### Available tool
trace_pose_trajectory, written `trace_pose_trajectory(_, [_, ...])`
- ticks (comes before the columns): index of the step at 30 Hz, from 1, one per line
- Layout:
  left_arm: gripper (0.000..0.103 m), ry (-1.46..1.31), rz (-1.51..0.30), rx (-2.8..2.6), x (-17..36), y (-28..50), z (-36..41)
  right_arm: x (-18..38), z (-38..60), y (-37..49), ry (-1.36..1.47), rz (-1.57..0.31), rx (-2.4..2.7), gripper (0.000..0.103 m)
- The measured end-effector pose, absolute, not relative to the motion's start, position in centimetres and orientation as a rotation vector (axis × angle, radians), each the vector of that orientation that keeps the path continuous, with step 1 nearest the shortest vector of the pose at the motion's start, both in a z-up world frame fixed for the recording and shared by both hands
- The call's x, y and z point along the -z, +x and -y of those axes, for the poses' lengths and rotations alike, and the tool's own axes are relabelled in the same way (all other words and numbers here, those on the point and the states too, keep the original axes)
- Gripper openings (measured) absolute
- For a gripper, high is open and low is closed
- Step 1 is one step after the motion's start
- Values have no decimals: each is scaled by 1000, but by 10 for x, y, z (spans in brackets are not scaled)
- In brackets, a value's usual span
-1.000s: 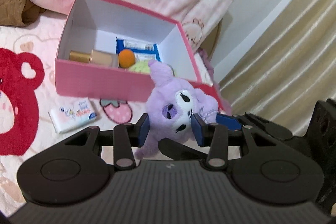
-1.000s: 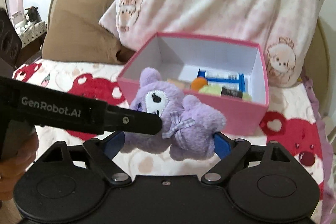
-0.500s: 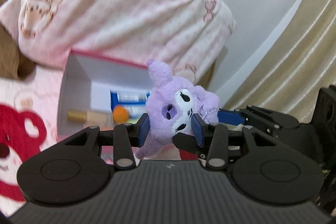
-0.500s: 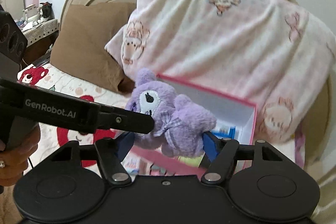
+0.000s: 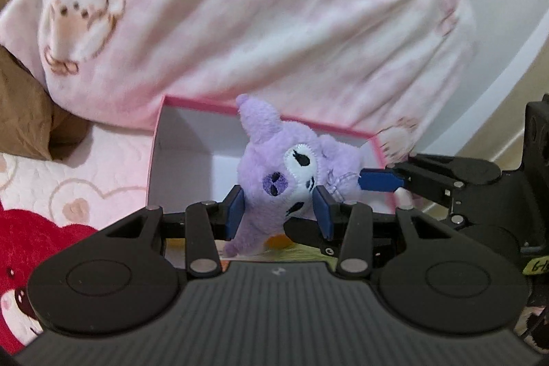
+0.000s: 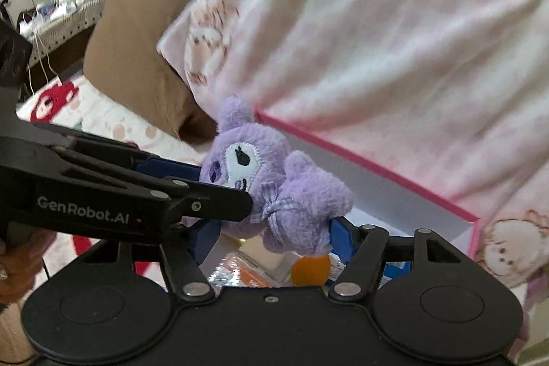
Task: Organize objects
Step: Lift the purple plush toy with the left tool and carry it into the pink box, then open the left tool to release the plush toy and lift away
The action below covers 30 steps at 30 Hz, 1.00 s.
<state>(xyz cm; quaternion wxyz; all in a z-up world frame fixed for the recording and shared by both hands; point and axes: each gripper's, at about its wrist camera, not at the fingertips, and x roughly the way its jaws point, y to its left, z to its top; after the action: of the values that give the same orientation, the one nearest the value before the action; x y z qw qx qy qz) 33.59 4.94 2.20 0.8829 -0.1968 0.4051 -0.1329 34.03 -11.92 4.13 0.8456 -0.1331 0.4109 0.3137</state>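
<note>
A small purple plush toy sits at the centre of both views, held above the open pink box that lies against a pink pillow. The left gripper is clamped on its head, and the right gripper grasps its body near the checked bow. It looks light, soft and squashy, unlikely to break or slip, so the plump head or body is the best hold.

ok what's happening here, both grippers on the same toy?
Yes. The left gripper clamps the purple plush toy at its head, and the right gripper clamps its body. The toy is held in the air over the open pink box, which already holds a few items. Not released yet.
</note>
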Motion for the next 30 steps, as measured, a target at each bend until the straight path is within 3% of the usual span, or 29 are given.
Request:
trace_pose_trajectory(15, [42, -310, -1001, 145, 25, 386, -35, 29, 122, 394, -131, -1031, -708, 72])
trace_pose_trajectory(30, [44, -188, -948, 32, 10, 374, -24, 25, 141, 384, -130, -1005, -643, 71])
